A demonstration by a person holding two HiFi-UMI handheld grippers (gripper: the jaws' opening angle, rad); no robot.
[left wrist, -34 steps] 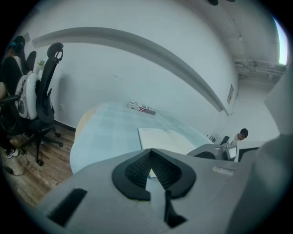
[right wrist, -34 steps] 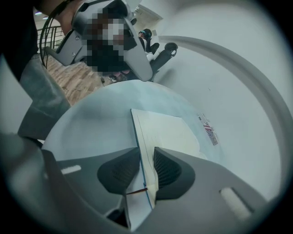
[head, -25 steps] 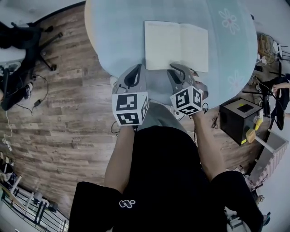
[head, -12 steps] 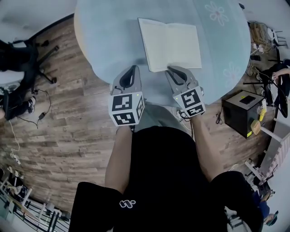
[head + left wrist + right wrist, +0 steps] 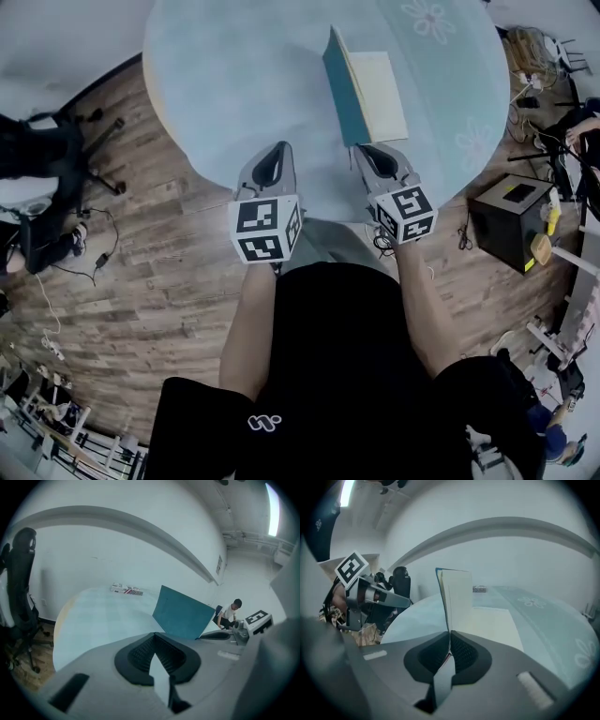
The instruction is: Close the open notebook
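Teal cover (image 5: 337,89): upright on its spine, flat pages of notebook (image 5: 384,94) lie to its right
right gripper (image 5: 362,148): clamped on cover's near edge
left gripper (image 5: 279,150): closed, empty, farther off

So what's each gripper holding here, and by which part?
The right gripper, jaws just closed, pinches the notebook by the near edge of its raised left half; the left gripper is shut on nothing.
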